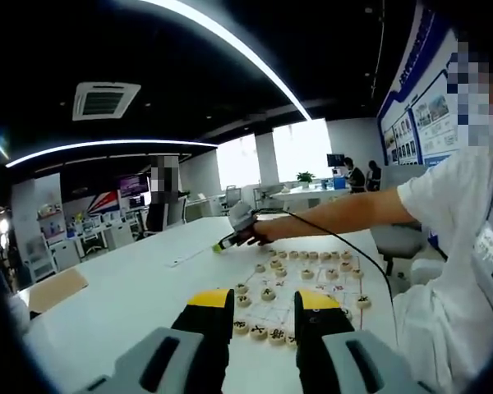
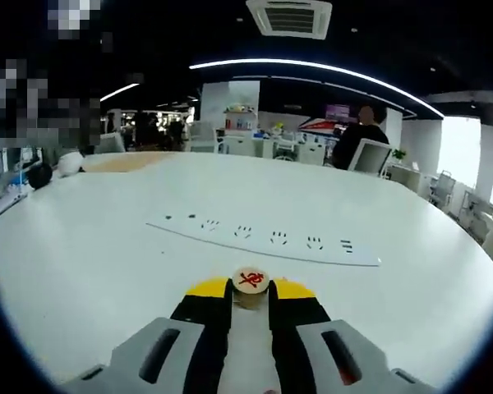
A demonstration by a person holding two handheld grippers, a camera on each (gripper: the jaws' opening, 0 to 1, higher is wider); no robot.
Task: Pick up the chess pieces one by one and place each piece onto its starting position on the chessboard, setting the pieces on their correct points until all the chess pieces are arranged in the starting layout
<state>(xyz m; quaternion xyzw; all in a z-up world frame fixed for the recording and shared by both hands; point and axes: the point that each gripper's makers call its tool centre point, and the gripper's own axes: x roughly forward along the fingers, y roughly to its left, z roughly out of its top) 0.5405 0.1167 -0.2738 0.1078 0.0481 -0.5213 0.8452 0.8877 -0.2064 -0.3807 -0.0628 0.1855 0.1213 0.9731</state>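
My left gripper [image 1: 264, 305] hangs open above the near edge of the chessboard [image 1: 322, 287], with nothing between its yellow-tipped fingers. Round wooden chess pieces [image 1: 268, 293] lie on the board, a row [image 1: 259, 332] near me and more rows [image 1: 312, 256] farther off. The person's arm reaches over the table beyond the board's far left corner, holding my right gripper [image 1: 232, 234]. In the right gripper view, the right gripper [image 2: 251, 289] is shut on a round wooden piece with a red character [image 2: 251, 281], held above the white table.
A flush strip of power sockets [image 2: 267, 238] crosses the white table [image 2: 107, 246] ahead of the right gripper. A cable [image 1: 345, 242] runs from the right gripper over the board. A tan board [image 1: 57, 289] lies at the table's left. The person's body [image 1: 452, 271] stands right of the chessboard.
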